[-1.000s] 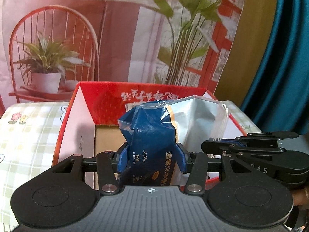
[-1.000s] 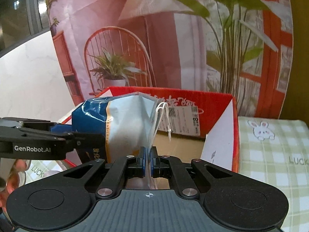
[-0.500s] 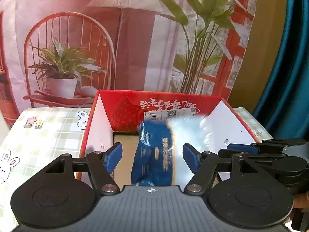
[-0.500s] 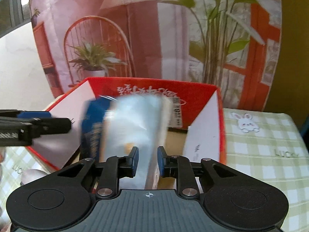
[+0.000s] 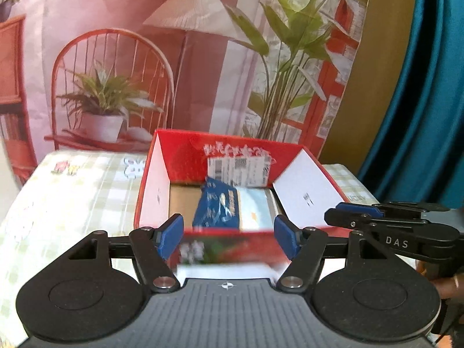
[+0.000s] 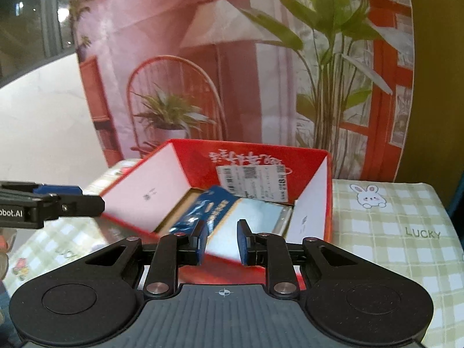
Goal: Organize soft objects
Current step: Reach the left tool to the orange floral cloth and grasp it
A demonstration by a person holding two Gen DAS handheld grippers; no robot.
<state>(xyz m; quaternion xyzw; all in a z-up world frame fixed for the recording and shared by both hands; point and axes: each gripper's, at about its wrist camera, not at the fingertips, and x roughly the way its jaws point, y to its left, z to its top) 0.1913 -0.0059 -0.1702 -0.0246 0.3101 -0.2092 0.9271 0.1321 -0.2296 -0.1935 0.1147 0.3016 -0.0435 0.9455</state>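
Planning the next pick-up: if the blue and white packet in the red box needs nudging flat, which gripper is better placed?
Probably the right gripper: the packet lies just beyond its narrowly parted jaws. The left gripper hangs empty before the red box.

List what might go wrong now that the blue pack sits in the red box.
1. The blue pack lies tilted, one end propped against the back wall of the red box; it may slump or take up room meant for other items.
2. The left claw and right claw are both open and hang close over the box's front rim; a careless move might clip it or nudge the box across the checked cloth.
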